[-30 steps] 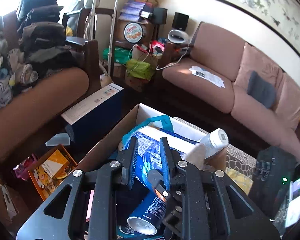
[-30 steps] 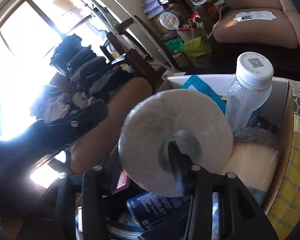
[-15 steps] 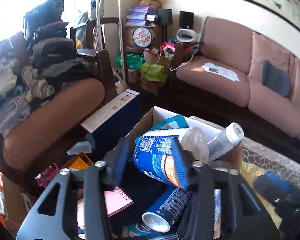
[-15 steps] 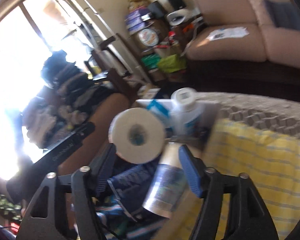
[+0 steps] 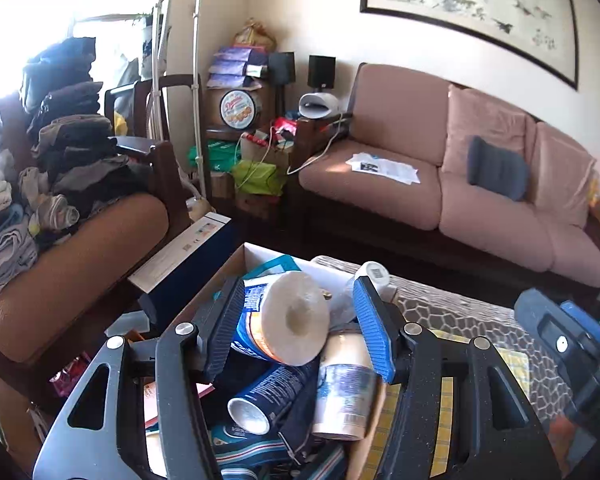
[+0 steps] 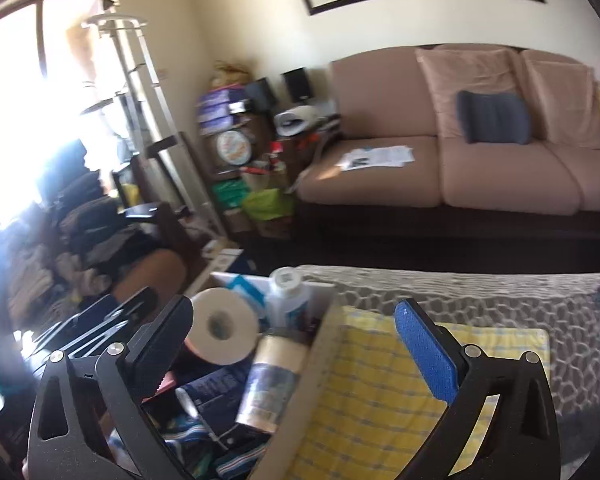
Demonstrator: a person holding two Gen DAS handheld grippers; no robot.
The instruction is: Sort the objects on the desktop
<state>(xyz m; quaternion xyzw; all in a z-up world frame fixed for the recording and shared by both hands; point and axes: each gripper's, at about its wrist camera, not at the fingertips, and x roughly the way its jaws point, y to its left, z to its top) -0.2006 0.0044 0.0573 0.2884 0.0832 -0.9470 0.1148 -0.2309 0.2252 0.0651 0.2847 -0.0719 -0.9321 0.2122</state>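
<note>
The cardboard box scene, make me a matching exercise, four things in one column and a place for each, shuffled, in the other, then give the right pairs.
Things:
1. paper roll
2. white-capped bottle
3. grey cushion
4. yellow checked cloth

Places:
A. on the sofa
B. on top of the pile in the cardboard box
C. flat on the table beside the box
D. upright at the box's far end

Pairs: 1-B, 2-D, 3-A, 4-C
</note>
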